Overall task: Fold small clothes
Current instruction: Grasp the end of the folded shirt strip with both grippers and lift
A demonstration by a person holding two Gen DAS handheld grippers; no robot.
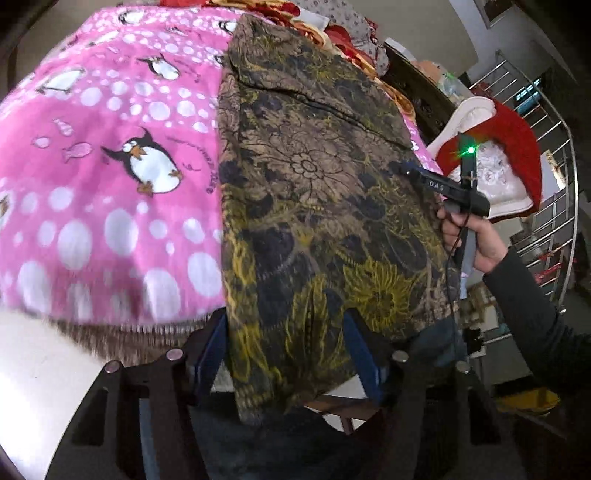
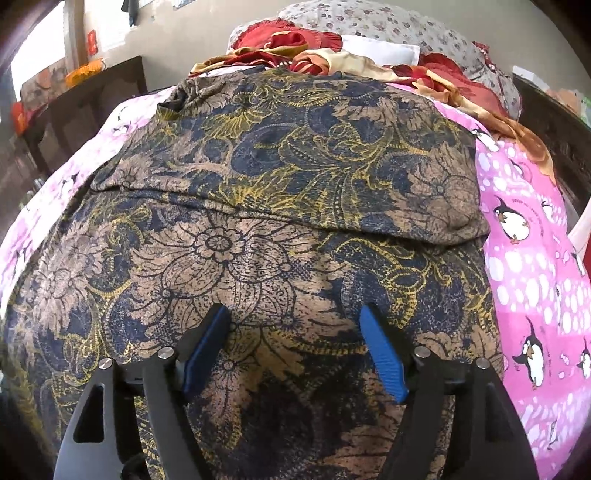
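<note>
Floral garment point(image 1: 317, 206), one single piece in brown, navy and yellow print, lies spread on the pink penguin blanket point(image 1: 110, 177) that covers the bed, with one fold line running across it so that its far part sits doubled over the near part. In the left wrist view the blanket fills the left side, showing several penguins among white spots, and the garment runs from the far edge of the bed down to the near edge, where its hem hangs over. The left gripper point(image 1: 284, 354) is at that near edge with its two blue pads point(image 1: 210, 354) spread apart; the hanging hem lies between them, and the pads do not press on it. Further right in the same view a hand point(image 1: 469, 236) in a dark sleeve holds the right gripper point(image 1: 406, 171), its tip resting on the garment close to the right edge of the bed. In the right wrist view the right gripper point(image 2: 295, 347) has its two blue fingers point(image 2: 382, 354) spread wide, tips down on the flat cloth with nothing pinched between them. Beyond the garment, at the far edge of the bed, lies a heap of red and gold fabric point(image 2: 295, 48) and one grey flowered pillow point(image 2: 388, 26). Right of the bed in the left wrist view stands one chair with a red cover point(image 1: 517, 155) beside a metal railing point(image 1: 557, 184).
</note>
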